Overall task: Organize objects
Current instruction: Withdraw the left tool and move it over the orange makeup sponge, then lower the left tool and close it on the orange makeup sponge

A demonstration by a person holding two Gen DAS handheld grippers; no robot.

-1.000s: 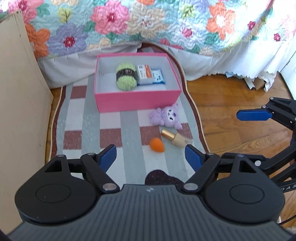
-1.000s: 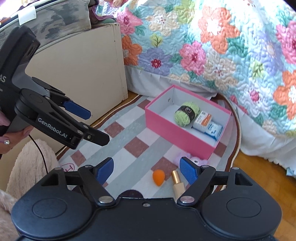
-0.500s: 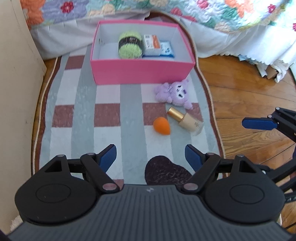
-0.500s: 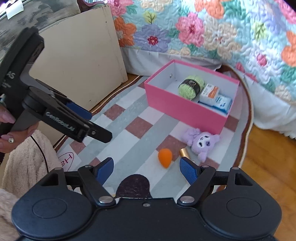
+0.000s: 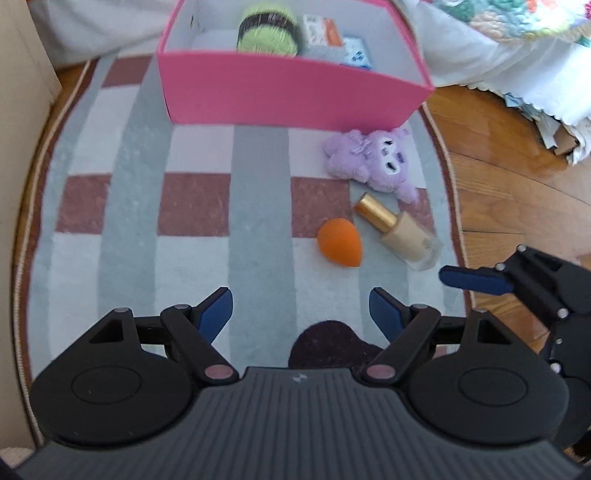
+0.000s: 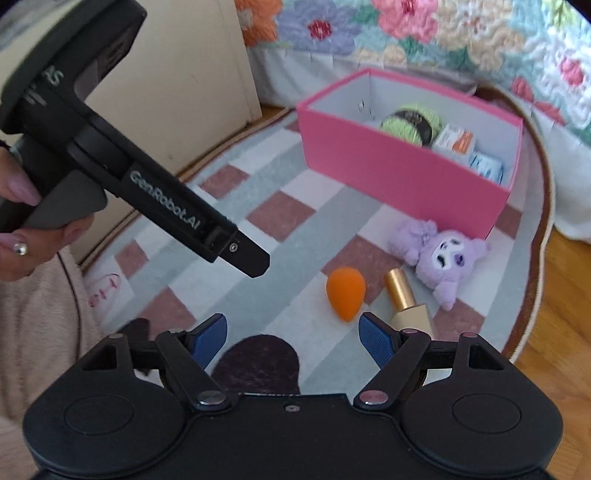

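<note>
Left gripper (image 5: 301,312): jaws spread wide with nothing between them, over bare rug just short of the sponge.
Right gripper (image 6: 293,338): jaws spread, empty; its right finger overlaps the foot of the bottle in the right wrist view, contact not discernible.
Pink box (image 5: 295,92): open-topped, at the far end of the rug; holds a green yarn ball (image 5: 267,31), a white-and-orange packet (image 5: 321,29) and a blue-and-white packet (image 5: 356,51), side by side along its far wall.
Purple plush toy (image 5: 369,158): lies on the rug just before the box's near right corner.
Foundation bottle (image 5: 400,230): on its side, gold cap toward the plush, near the rug's right border.
Orange sponge (image 5: 340,246): just left of the bottle, apart from it.
Rug (image 5: 147,236): striped; its left half is bare from the box's front wall to the grippers.
Beige panel (image 6: 177,66): upright along the rug's left edge.
Wood floor (image 5: 517,177): open beyond the rug's right edge.
Bedspread (image 6: 461,37): hangs behind the box.
</note>
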